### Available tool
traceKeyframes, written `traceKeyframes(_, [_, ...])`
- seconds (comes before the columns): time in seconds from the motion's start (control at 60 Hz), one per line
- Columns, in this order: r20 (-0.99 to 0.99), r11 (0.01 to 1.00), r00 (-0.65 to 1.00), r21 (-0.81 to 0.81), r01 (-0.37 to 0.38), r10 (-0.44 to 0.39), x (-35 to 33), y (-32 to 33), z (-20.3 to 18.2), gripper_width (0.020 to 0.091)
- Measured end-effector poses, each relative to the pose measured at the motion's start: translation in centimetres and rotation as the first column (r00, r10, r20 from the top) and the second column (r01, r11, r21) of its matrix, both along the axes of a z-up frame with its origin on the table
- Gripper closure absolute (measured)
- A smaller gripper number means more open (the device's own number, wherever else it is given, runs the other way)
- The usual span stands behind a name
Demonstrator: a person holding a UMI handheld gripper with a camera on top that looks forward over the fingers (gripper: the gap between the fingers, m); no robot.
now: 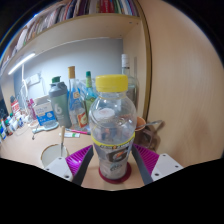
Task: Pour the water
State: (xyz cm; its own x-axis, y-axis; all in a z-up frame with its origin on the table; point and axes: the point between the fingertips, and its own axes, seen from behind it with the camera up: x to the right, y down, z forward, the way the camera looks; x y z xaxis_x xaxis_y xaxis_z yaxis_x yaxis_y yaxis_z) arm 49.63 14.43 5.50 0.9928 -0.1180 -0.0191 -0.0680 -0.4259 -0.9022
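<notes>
A clear plastic bottle [113,118] with a yellow cap [113,85] and a printed label stands upright between my fingers. Its base sits at a round red disc [113,179] on the wooden desk [75,150]. My gripper [113,152] is shut on the bottle, with the magenta pads [82,158] against its lower sides at label height. The bottle looks partly filled with clear liquid. A clear glass-like rim [52,155] shows on the desk just left of my left finger.
Several bottles and containers [70,100] crowd the desk behind and to the left. A wooden shelf with books [80,15] runs overhead. A wooden side panel [175,80] rises on the right, with a small orange thing [152,128] at its foot.
</notes>
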Motion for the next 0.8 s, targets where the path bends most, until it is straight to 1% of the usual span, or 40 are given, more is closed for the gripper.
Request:
traceKeyframes(0.067, [0.009, 1.0, 1.0, -0.023, 0.004, -0.003, -0.3, -1.5, 0.5, 0.025])
traceKeyframes(0.2, [0.045, 1.0, 0.999, -0.02, 0.021, -0.02, -1.3, -5.2, 2.8, 0.0252])
traceKeyframes(0.35, [0.018, 0.997, 0.997, -0.037, 0.074, -0.073, -3.6, -11.6, 5.9, 0.0262])
traceKeyframes(0.433, [0.029, 0.998, 0.998, -0.034, 0.059, -0.059, -6.3, -15.5, 8.1, 0.0261])
traceKeyframes(0.55, [0.098, 0.998, 0.994, -0.022, 0.055, -0.053, -9.4, -20.6, 11.6, 0.0254])
traceKeyframes(0.683, [0.065, 0.999, 0.997, -0.012, 0.036, -0.035, -14.4, -25.1, 14.7, 0.0256])
traceKeyframes(0.8, [0.089, 1.0, 0.996, -0.001, 0.024, -0.024, -17.9, -28.9, 17.2, 0.0251])
